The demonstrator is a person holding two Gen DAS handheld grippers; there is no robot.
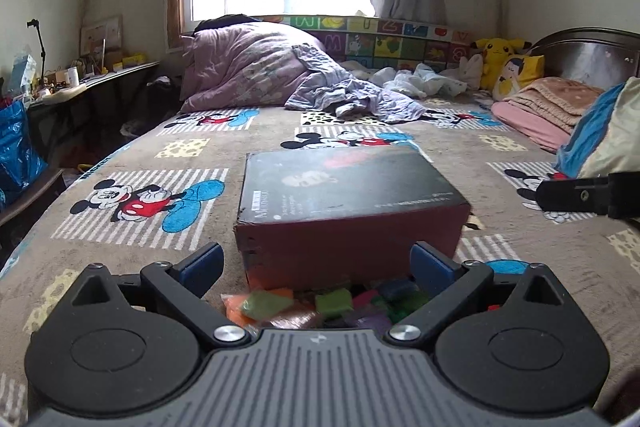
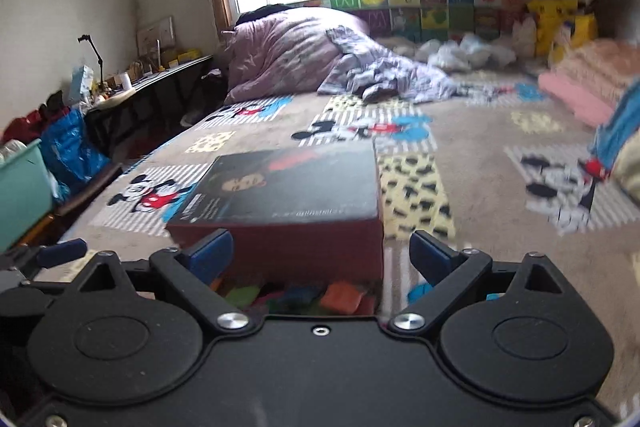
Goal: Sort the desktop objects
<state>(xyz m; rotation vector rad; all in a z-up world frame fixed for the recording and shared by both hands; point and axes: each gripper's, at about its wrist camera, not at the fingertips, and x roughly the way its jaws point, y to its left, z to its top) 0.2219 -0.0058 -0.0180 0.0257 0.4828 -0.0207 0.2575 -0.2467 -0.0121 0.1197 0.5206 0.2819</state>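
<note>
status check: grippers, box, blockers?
Left gripper and right gripper open, empty. Dark box closed on bed. Colored packets piled against its near side.

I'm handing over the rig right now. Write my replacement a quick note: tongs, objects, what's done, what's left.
Left tongs: open, empty, low over the colored packets.
Right tongs: open, empty, aimed at the same pile.
The dark box sits closed on the Mickey bedspread, with the packets heaped against its near side.
Done: nothing appears sorted yet.
Left: pick up the packets and sort them; probably the box is involved.
</note>
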